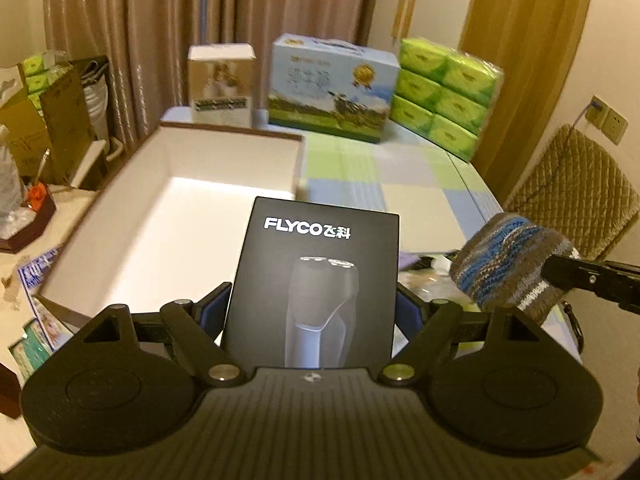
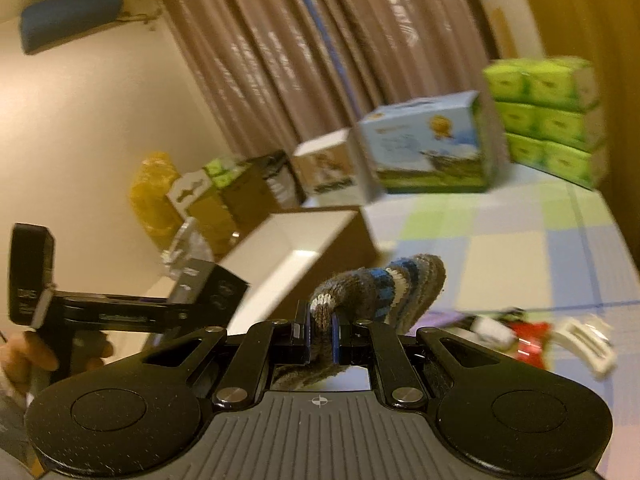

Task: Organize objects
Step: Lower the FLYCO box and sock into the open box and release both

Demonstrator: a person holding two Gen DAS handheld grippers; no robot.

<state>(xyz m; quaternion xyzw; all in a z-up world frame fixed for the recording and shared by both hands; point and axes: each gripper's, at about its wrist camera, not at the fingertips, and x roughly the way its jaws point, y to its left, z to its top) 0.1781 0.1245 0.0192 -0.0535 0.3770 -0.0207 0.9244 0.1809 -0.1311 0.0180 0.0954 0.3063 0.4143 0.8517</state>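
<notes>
My left gripper (image 1: pixel 312 312) is shut on a black FLYCO shaver box (image 1: pixel 316 280) and holds it above the near edge of an open white storage box (image 1: pixel 168 208) with brown outer walls. My right gripper (image 2: pixel 320 332) is shut on a grey, blue and white knitted sock (image 2: pixel 384 284), held in the air to the right of the storage box (image 2: pixel 296 248). The sock also shows in the left wrist view (image 1: pixel 516 264), at the right. The left gripper with the shaver box (image 2: pixel 212 284) shows at the left of the right wrist view.
At the table's far edge stand a small white box (image 1: pixel 222 84), a blue-green milk carton box (image 1: pixel 332 88) and a green tissue pack (image 1: pixel 444 96). Red, white and black small items (image 2: pixel 532 336) lie on the checked tablecloth (image 2: pixel 500 240). Cardboard boxes (image 1: pixel 52 120) are left; a padded chair (image 1: pixel 572 188) right.
</notes>
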